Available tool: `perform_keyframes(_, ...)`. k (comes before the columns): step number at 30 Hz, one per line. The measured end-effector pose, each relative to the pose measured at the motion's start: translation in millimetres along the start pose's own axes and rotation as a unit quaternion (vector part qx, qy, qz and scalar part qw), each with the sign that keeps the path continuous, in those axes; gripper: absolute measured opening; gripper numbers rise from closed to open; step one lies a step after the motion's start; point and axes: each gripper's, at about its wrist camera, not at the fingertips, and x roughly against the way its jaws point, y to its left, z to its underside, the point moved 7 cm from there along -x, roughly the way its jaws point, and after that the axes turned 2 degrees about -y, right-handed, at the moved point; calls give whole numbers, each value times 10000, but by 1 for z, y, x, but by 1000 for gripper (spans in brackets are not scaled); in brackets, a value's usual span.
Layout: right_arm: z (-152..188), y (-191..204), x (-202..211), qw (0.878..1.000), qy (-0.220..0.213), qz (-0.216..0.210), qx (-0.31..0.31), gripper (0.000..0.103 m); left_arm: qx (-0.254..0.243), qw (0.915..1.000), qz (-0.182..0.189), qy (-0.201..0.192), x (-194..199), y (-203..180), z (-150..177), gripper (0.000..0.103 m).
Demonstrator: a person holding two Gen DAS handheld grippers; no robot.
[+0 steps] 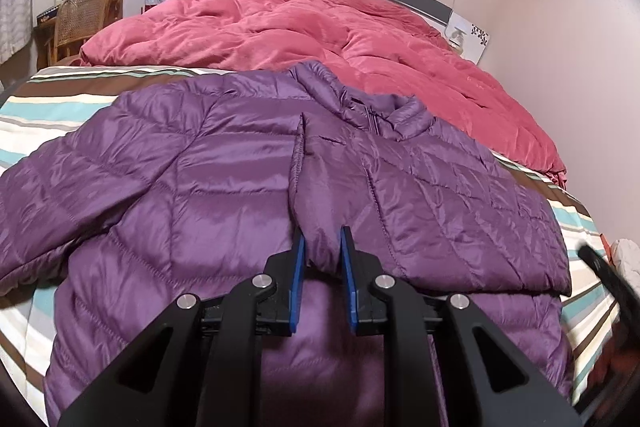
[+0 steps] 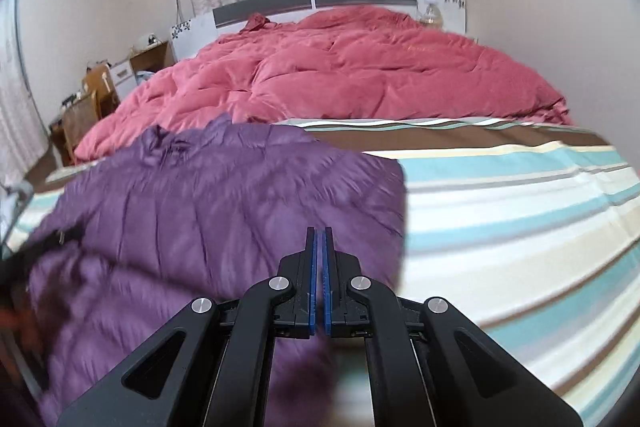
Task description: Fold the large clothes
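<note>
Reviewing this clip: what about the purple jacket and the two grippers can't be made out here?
- Left wrist view: jacket hem hidden behind the left gripper, which is shut on a fold.
- Right wrist view: jacket smeared by motion blur; its left side cut off by the edge.
- Right gripper looks shut; anything pinched is too thin to tell.

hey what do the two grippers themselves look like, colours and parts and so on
Both look alike. The left gripper and right gripper have matte black angular linkage arms with triangular cut-outs, joined by round silver pivot pins. Each has two flat black fingers lined with blue pads. No cables, markings, sleeves or hands show.
</note>
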Motion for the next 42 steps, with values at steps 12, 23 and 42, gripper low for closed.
perform_keyframes(12,7,15,-92,9966,783,-173,-172,1,406,9991,26,132,5,15,23,17)
perform_keyframes(23,11,32,-46,9978,634,-197,2,1,376,9991,-86,170,12,18,26,56)
perform_keyframes(42,34,46,-57,9947,726,311,663,1,1560,9752,-1497,-467,107,184,27,95)
